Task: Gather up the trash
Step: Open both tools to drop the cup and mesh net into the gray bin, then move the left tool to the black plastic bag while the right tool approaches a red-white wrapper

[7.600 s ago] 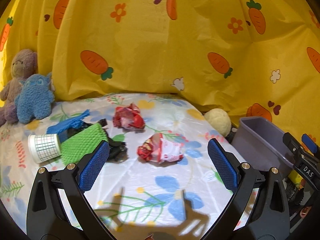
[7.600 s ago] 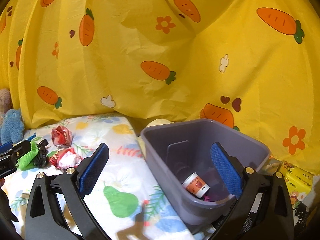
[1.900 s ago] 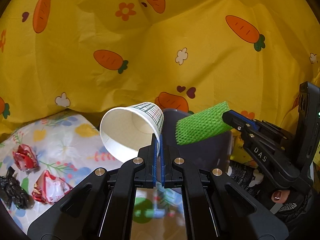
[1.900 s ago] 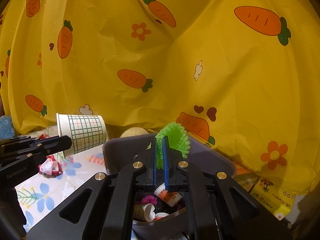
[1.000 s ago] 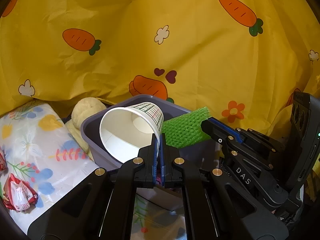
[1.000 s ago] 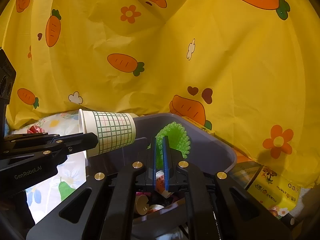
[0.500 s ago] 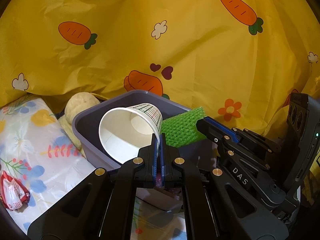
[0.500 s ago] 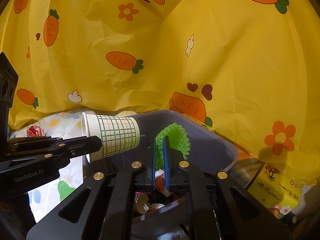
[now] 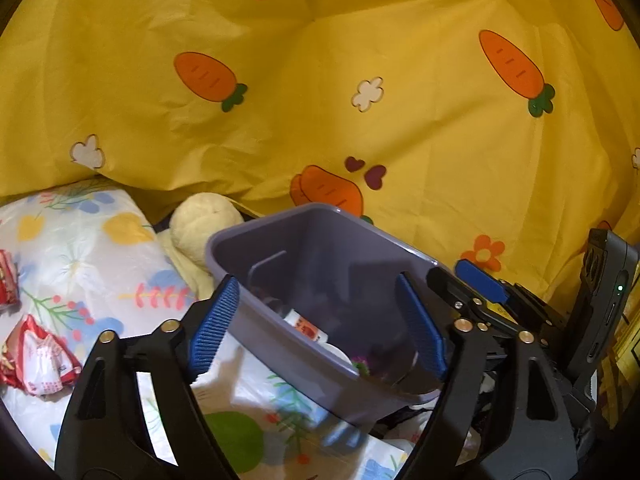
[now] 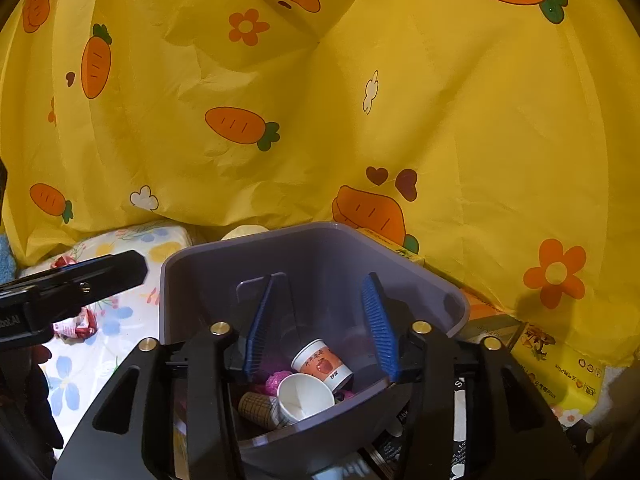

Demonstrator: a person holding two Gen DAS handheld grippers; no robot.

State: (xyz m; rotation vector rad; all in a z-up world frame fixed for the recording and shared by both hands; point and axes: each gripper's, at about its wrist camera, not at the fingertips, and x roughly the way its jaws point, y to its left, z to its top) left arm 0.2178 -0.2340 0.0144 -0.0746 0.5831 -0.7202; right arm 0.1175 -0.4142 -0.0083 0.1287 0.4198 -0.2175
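Purple plastic bin (image 10: pixel 400 256) fills the lower centre, holding cups. Both grippers, left gripper (image 9: pixel 316 330) and right gripper (image 10: pixel 322 326), hover above it, jaws wide apart and empty, seemingly positioned for dropping trash.

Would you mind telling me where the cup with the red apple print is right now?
In the right wrist view, the apple-print cup lies on its side inside the grey bin, between the open right gripper's fingers, just above a white cup.

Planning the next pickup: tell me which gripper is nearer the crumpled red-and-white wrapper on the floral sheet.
Left. The left gripper hovers beside the wrapper; the right gripper sits over the grey bin, farther away.
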